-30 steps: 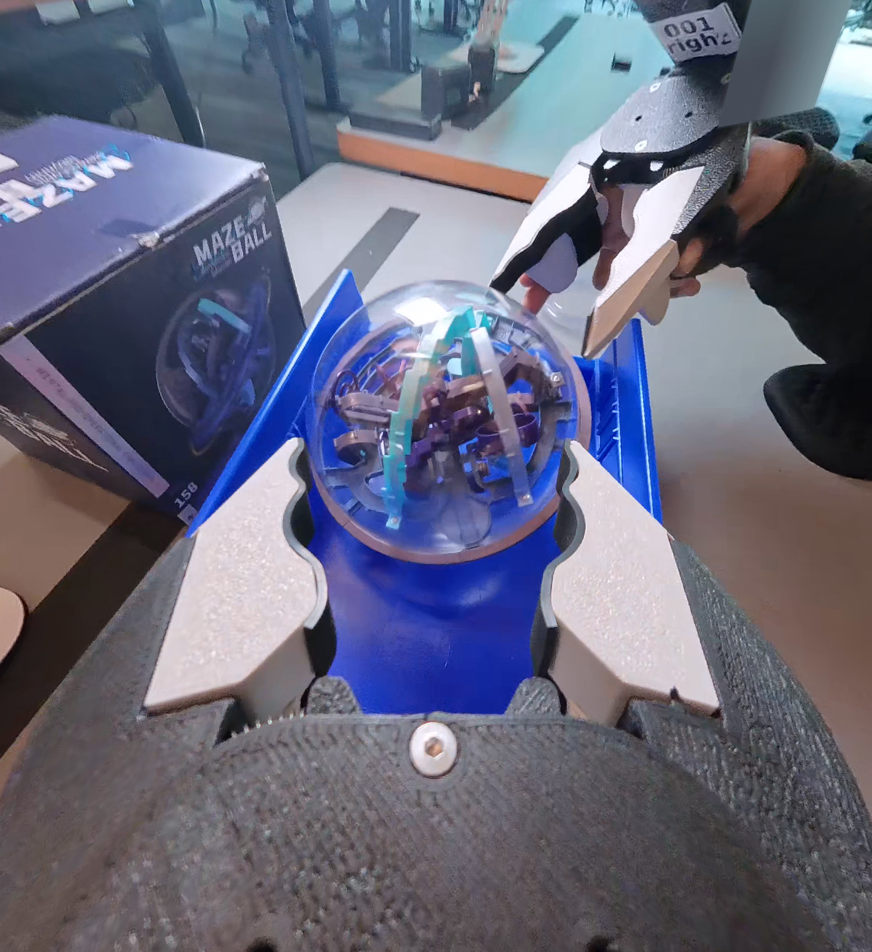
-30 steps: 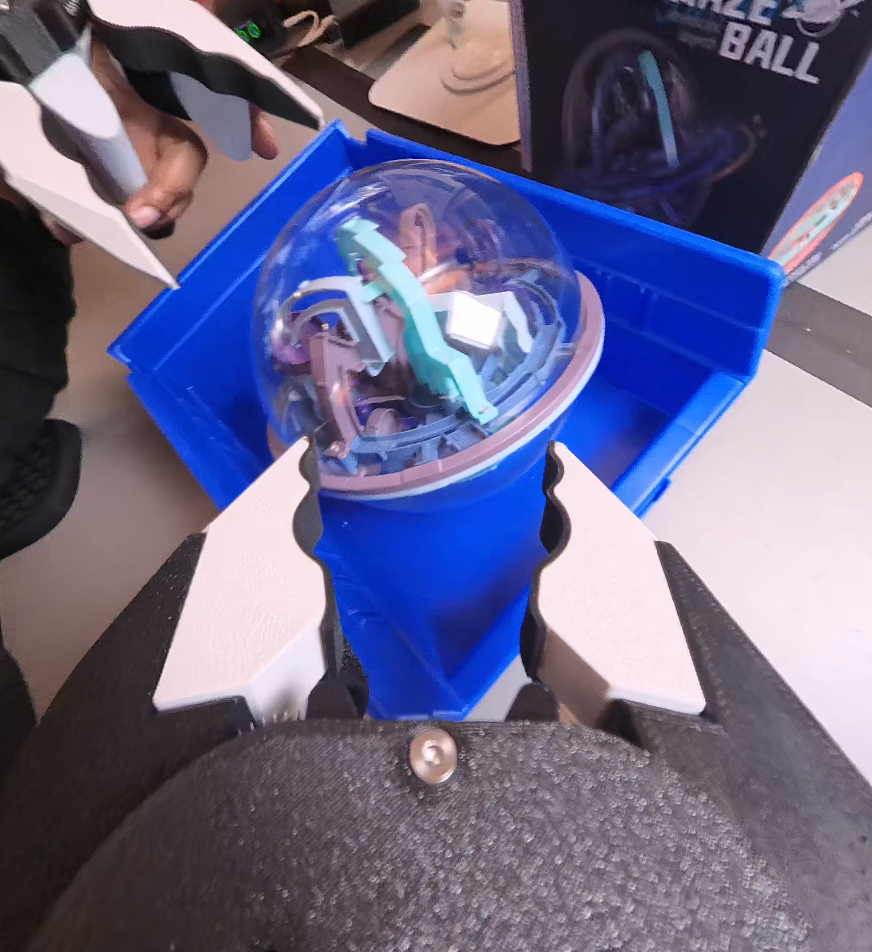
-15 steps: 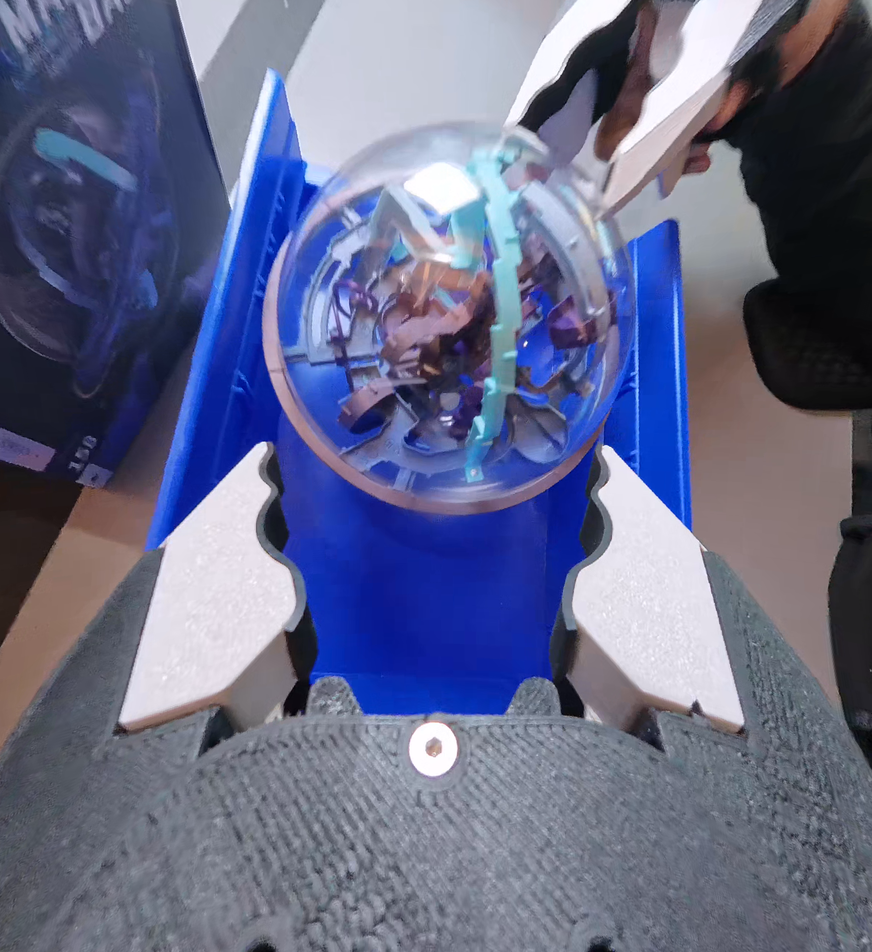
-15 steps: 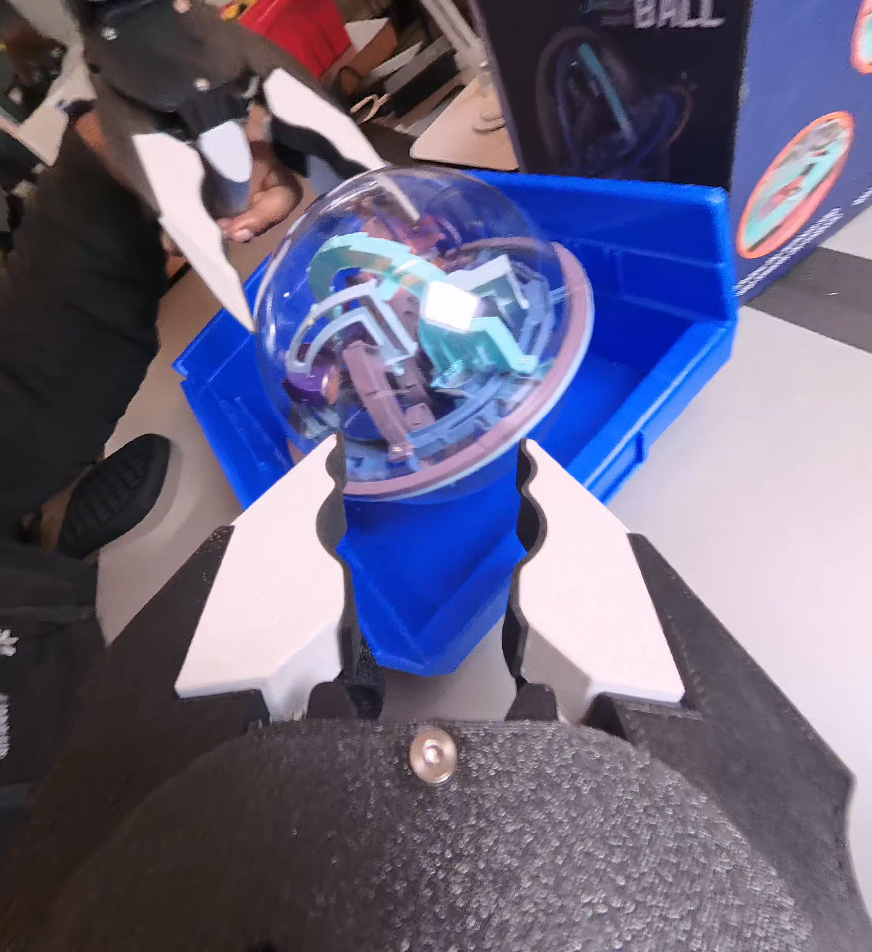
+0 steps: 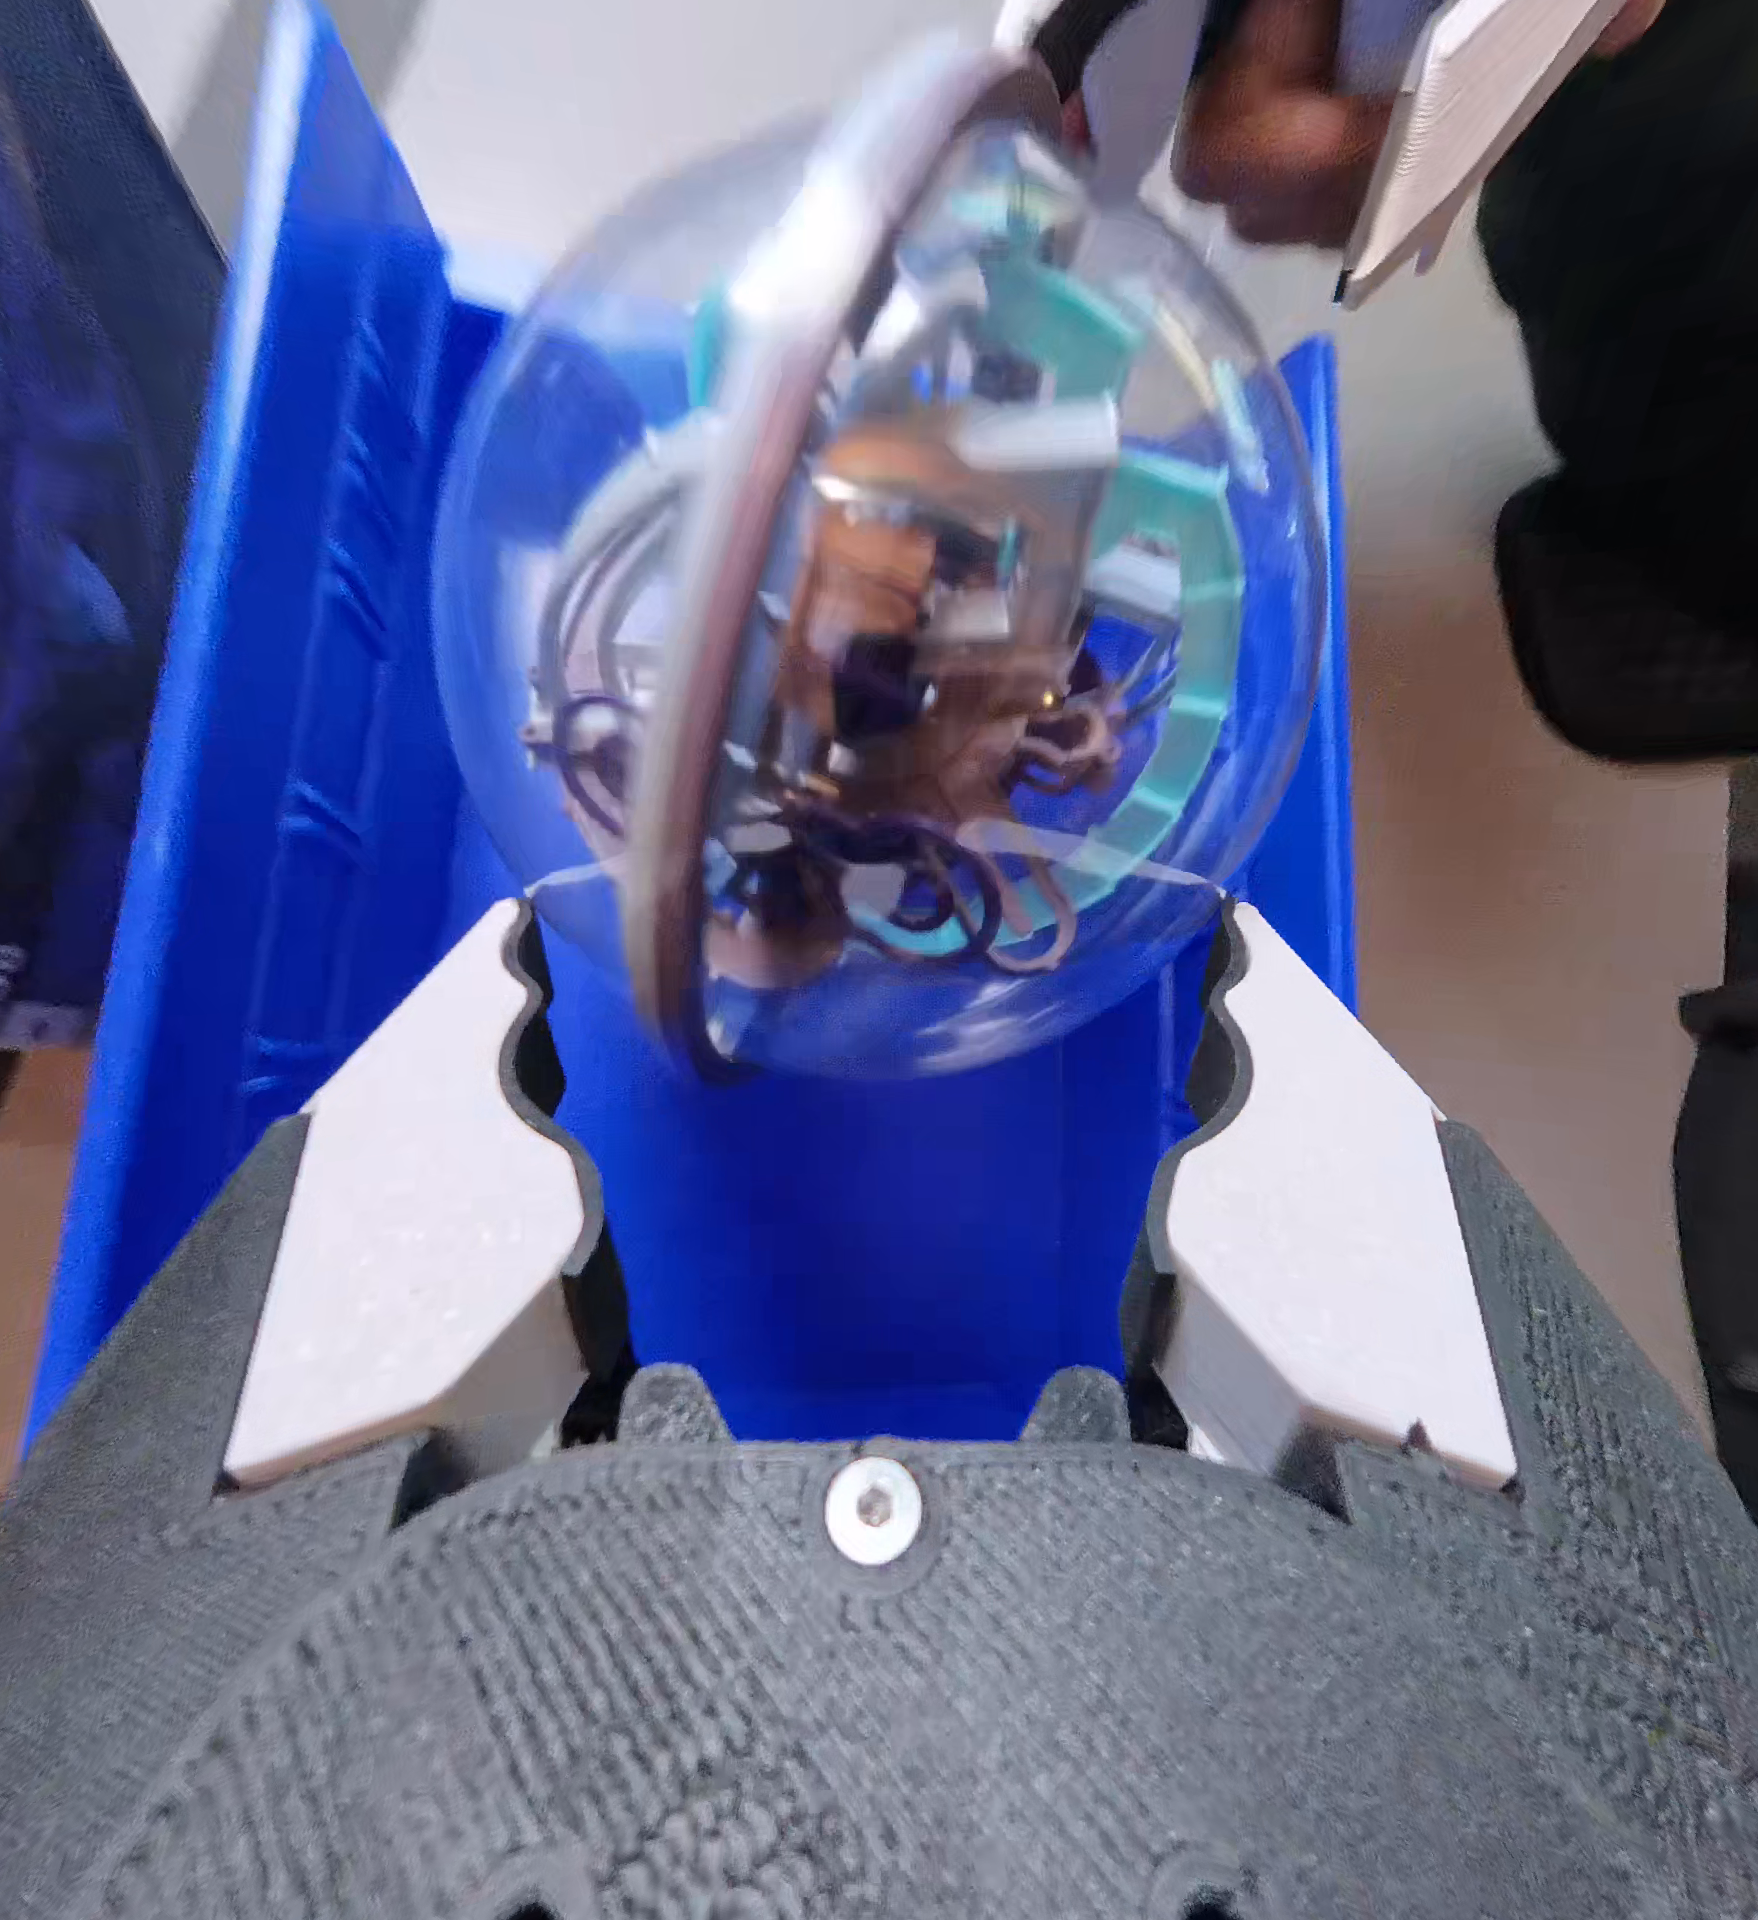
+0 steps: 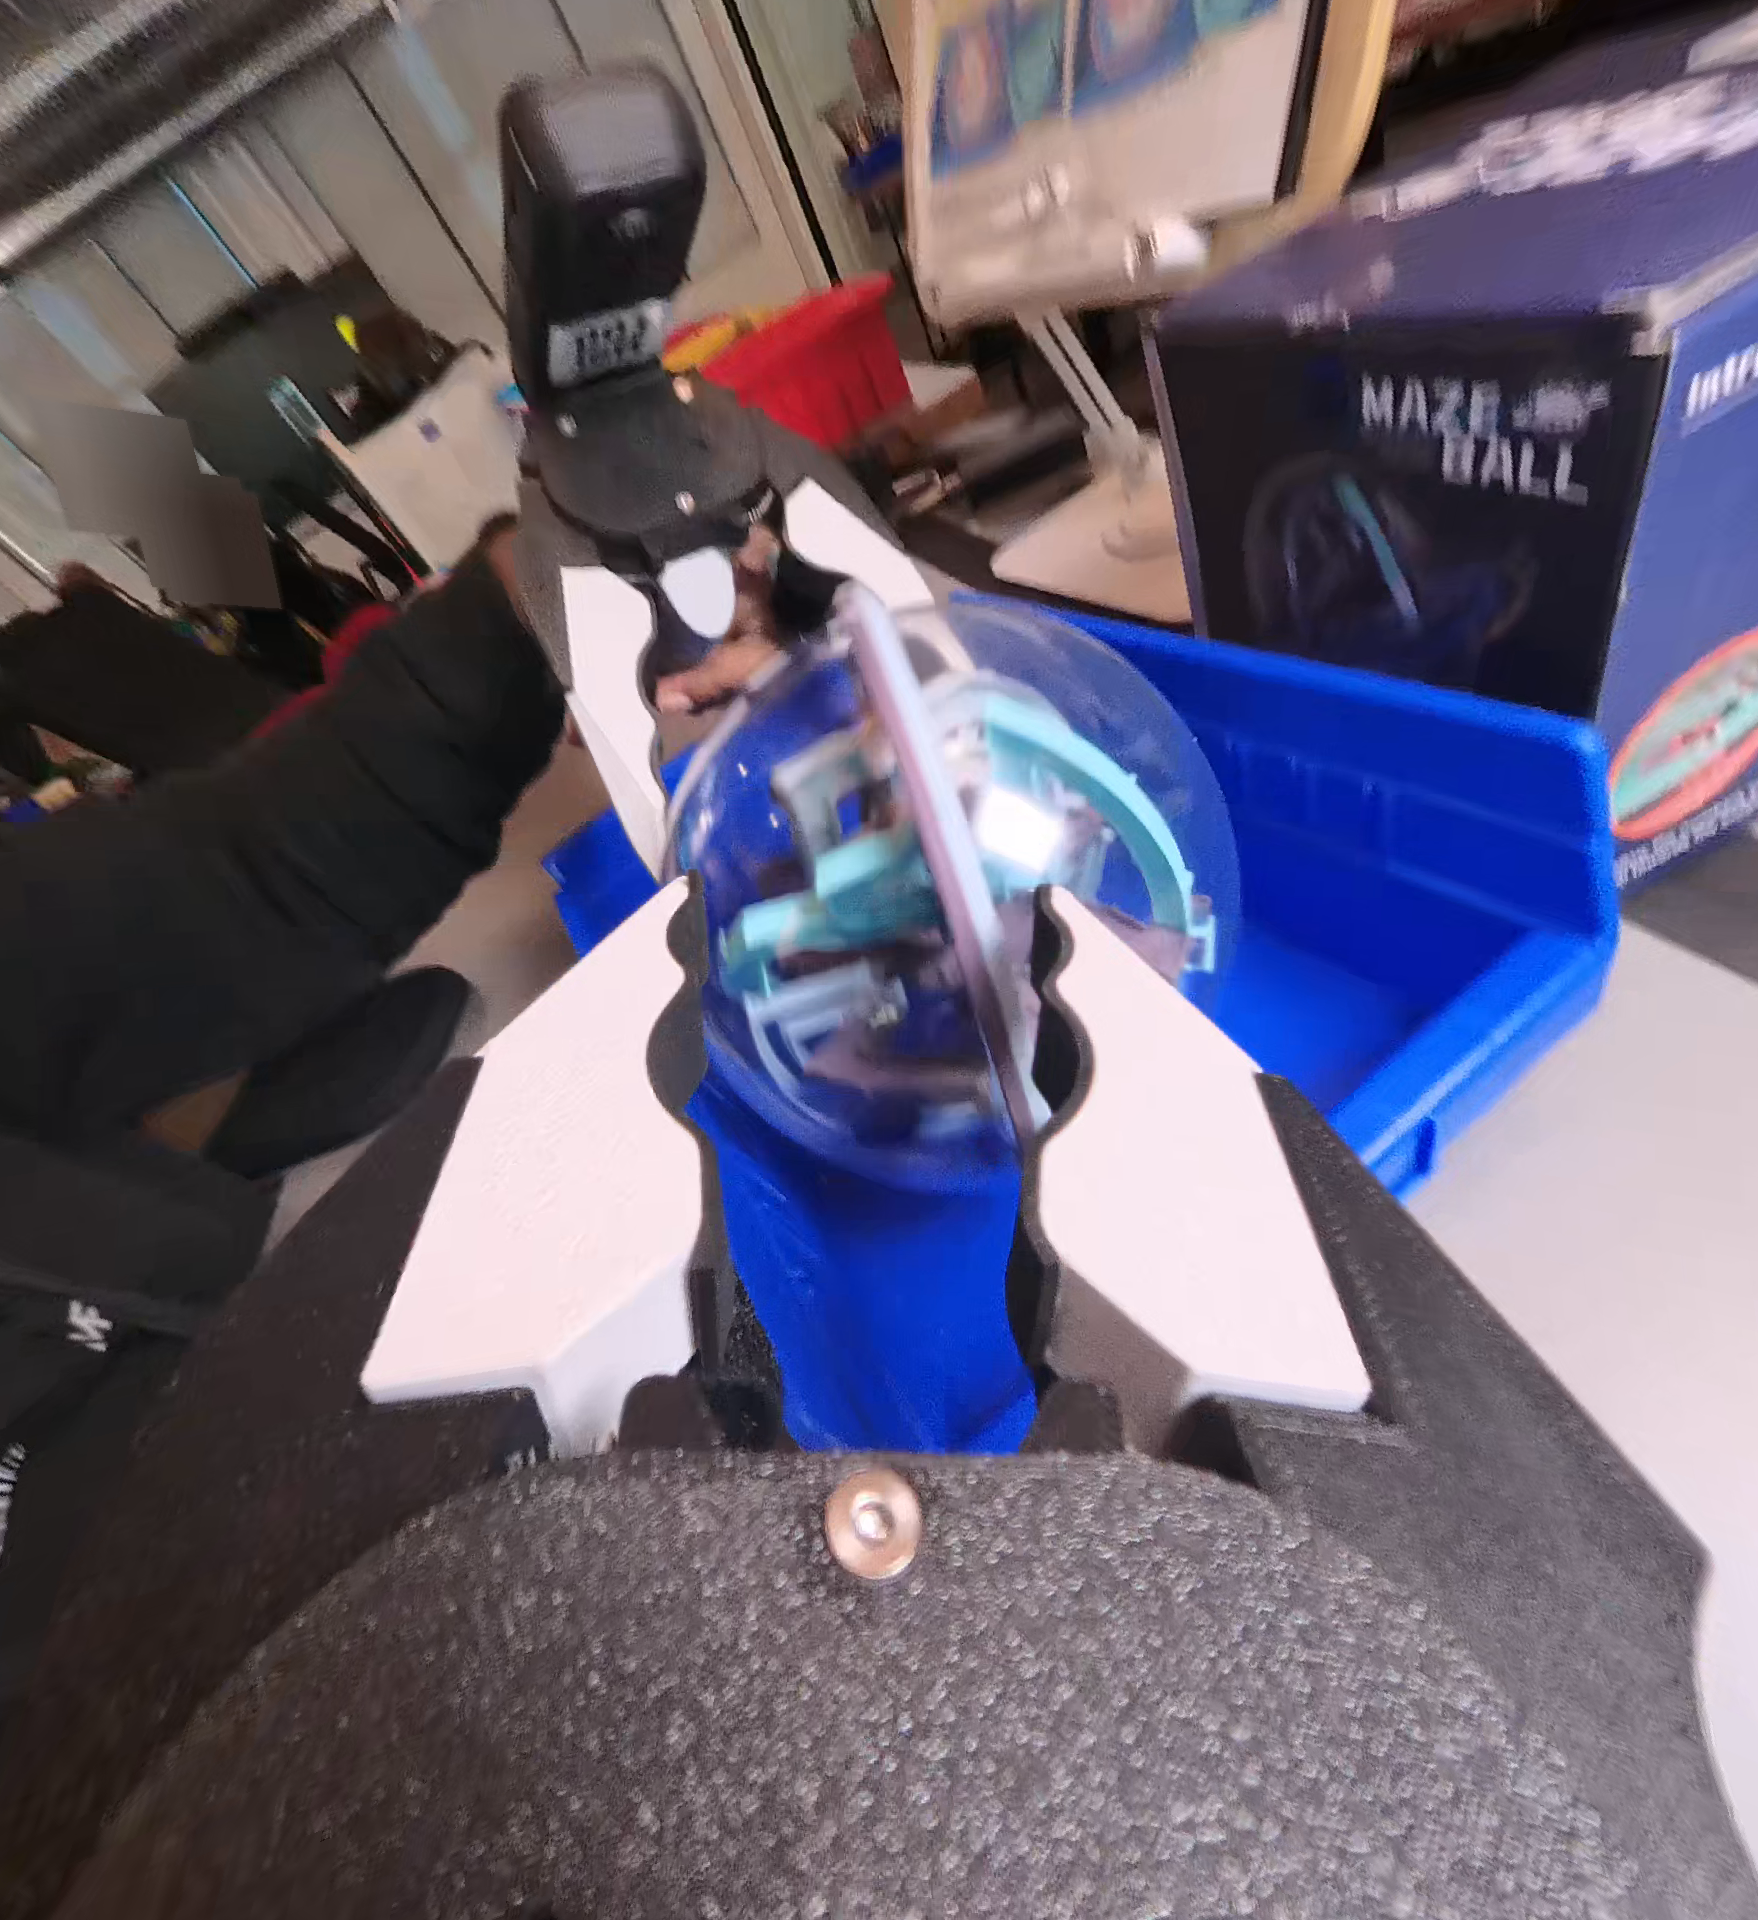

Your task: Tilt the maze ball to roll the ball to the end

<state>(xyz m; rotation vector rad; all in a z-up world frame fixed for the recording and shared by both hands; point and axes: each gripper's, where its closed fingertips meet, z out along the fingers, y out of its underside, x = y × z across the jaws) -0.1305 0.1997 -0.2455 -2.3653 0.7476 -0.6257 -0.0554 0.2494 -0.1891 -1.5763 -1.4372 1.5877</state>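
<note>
The maze ball (image 5: 875, 644) is a clear sphere with teal, purple and grey tracks inside, and it is blurred by motion. It hangs above the blue bin (image 5: 335, 727) with its seam ring close to upright. My left gripper (image 5: 870, 935) holds its near lower side, a fingertip touching each flank. My right gripper (image 6: 870, 899) clamps the opposite side of the maze ball (image 6: 948, 883), and the seam ring runs behind its right fingertip. The right gripper also shows at the top of the left wrist view (image 5: 1239, 125). The small ball inside cannot be made out.
A dark blue maze ball box (image 5: 23, 520) stands beside the bin and shows in the right wrist view (image 6: 1426, 468). The bin (image 6: 1426, 883) sits on a pale table (image 6: 1633, 1247). The person's dark sleeves (image 6: 283, 831) are on either side. Office clutter lies behind.
The ball has been rolled between the two grippers: its seam ring went from nearly level to nearly upright. The ball has risen above the bin. The right gripper's jaws have narrowed, the left's widened.
</note>
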